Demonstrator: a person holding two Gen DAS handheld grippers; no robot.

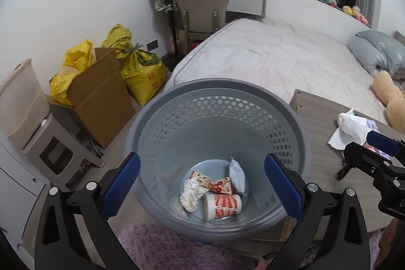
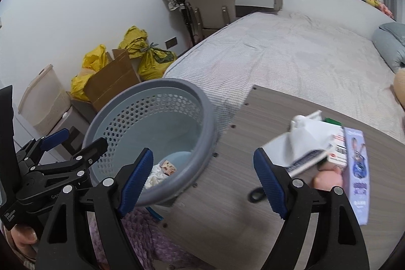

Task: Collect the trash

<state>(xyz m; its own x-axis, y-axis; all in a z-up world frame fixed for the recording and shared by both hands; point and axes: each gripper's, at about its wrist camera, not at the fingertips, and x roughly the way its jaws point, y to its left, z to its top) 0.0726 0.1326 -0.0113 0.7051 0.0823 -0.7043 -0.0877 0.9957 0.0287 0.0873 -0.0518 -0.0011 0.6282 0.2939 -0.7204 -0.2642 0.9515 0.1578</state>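
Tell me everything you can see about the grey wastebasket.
The wastebasket is round, grey-blue and looks like plastic, with a thick smooth rim and perforated walls above a solid bottom. It stands upright and open on the floor between the bed and the wooden table. Inside lie a printed paper cup, crumpled wrappers and a pale pouch.

Both wrist cams angled down, sharing bin (image 1: 217, 115).

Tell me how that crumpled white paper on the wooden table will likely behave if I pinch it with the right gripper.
The white paper looks thin and creased, so it is probably light and floppy and may crush flat between the pads. It overlaps a printed box, so a push could drag that along. On the smooth table it may slide before the right gripper closes.
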